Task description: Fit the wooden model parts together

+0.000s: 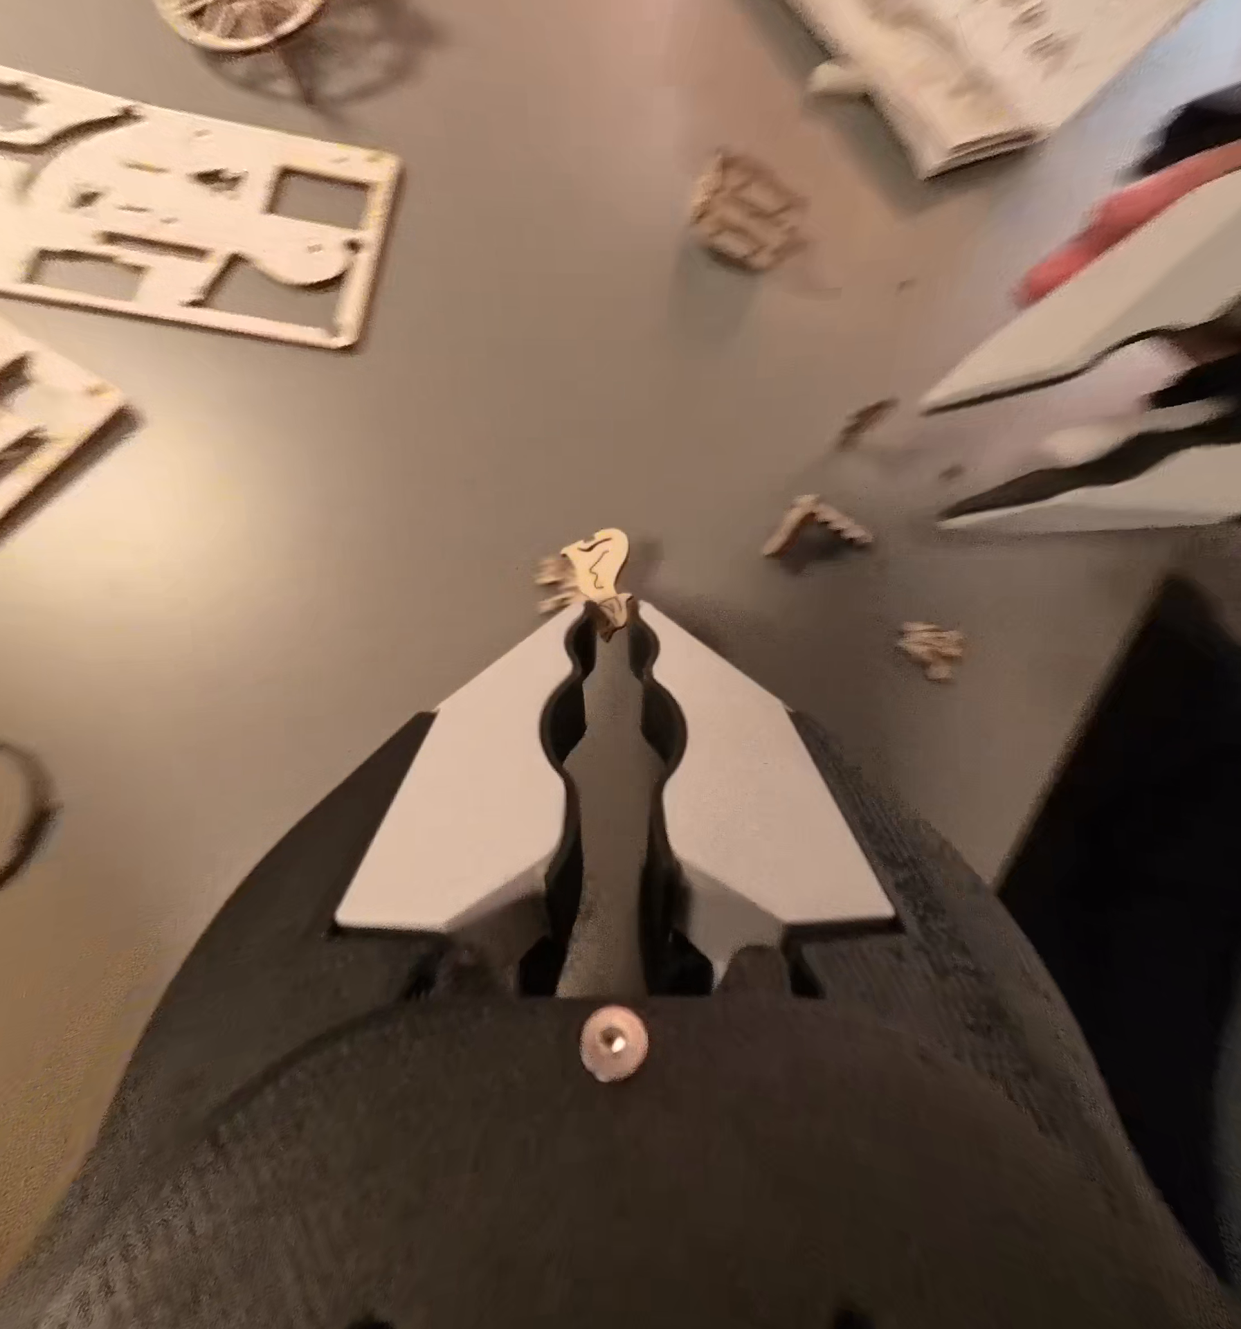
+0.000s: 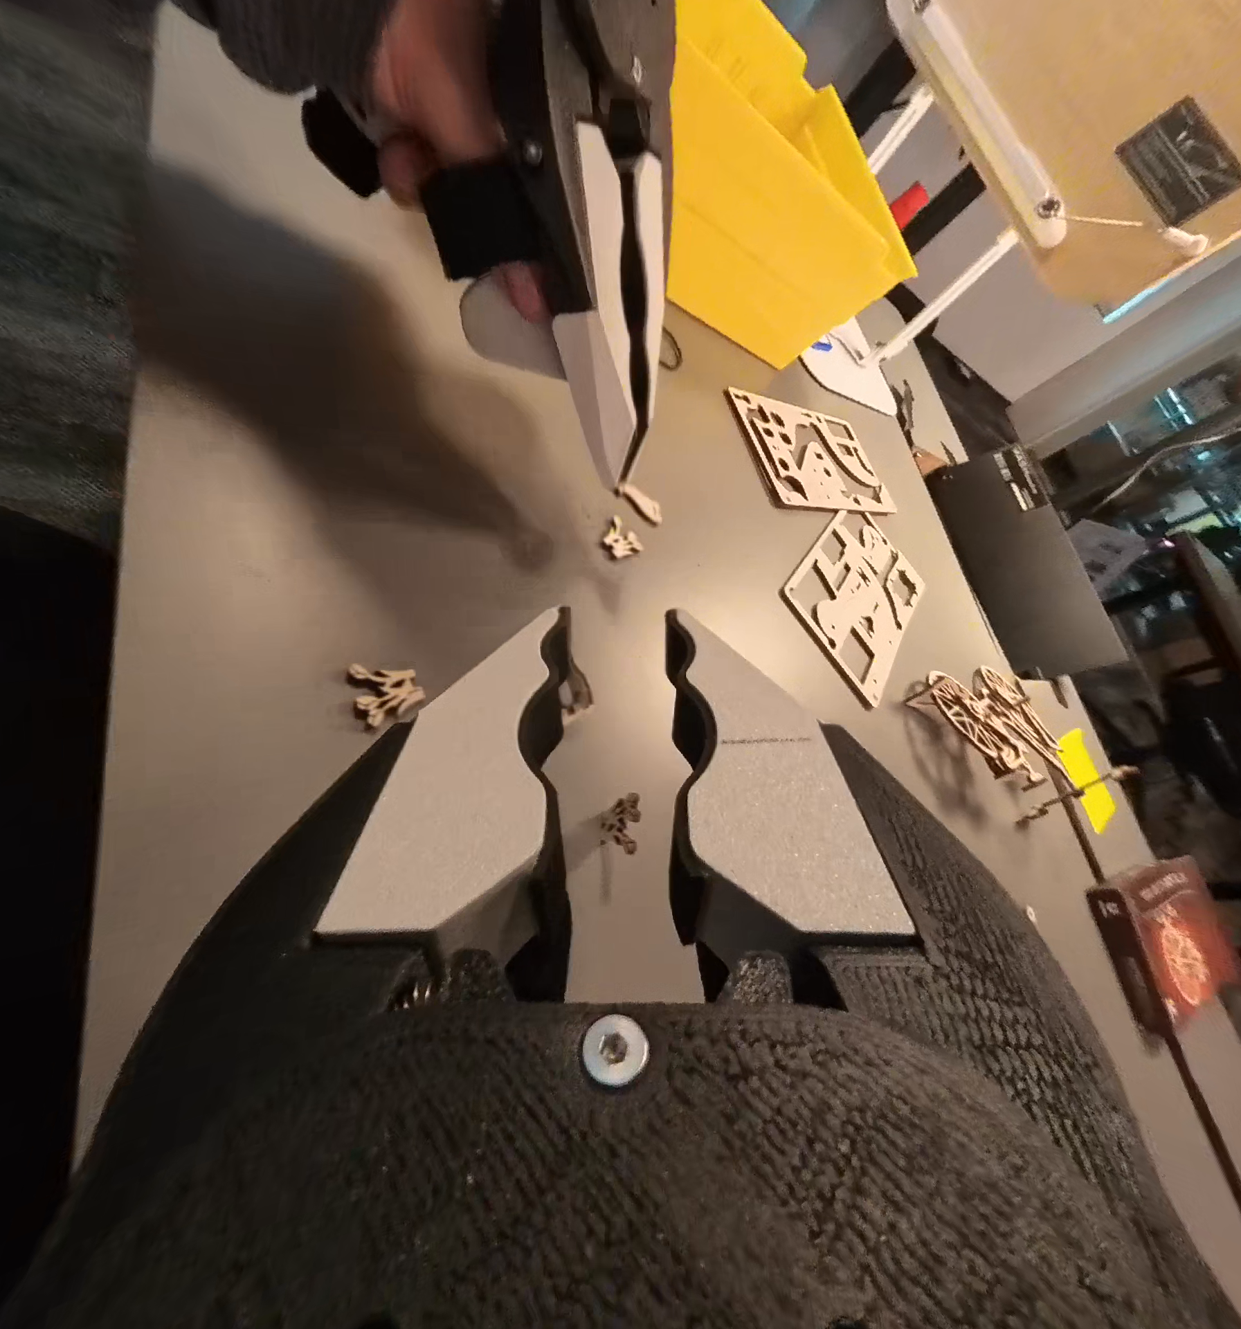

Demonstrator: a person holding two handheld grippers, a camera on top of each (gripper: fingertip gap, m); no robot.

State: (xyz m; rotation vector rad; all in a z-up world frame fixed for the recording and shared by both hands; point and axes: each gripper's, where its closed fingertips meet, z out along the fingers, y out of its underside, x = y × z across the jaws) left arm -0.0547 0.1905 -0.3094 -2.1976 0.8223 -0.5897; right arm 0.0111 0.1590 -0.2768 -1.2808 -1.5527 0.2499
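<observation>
The left hand-held gripper [image 1: 609, 611] is clenched on a small wooden piece [image 1: 598, 568] — pale, flat, laser-cut, with a curved outline and thin dark engraved lines — pinched by its lower end so that most of it sticks out past the tips, just above the bench [image 1: 258, 575]. Right beside that held piece, on its left, a toothed fragment [image 1: 554, 575] lies on the grey surface. Beyond it and to its right lie more loose cut-outs: a comb-edged part [image 1: 815, 528], a small cluster [image 1: 930, 647] and a box-like sub-assembly [image 1: 747, 216], all blurred. Far to its left lie two punched-out sheets [image 1: 171, 208], and the bench around the held piece is bare, with open room on its near left side.

The right hand-held gripper [image 2: 616, 618] is released, its jaws standing well apart over the bench; a small dark-looking fragment [image 2: 621, 820] shows on the surface between its fingers. From this side the held piece [image 2: 640, 502] hangs at the tips of the left hand-held gripper [image 2: 628, 478], just above a little loose part [image 2: 621, 539]. This view alone shows the person's hand [image 2: 437, 115] on the left tool, a yellow bin [image 2: 768, 216] behind it, a partly built wheeled model [image 2: 984, 719] beyond the sheets [image 2: 854, 597], and the bench's far edge next to that model. The left wrist view alone shows a folded paper booklet [image 1: 962, 79] at the top.
</observation>
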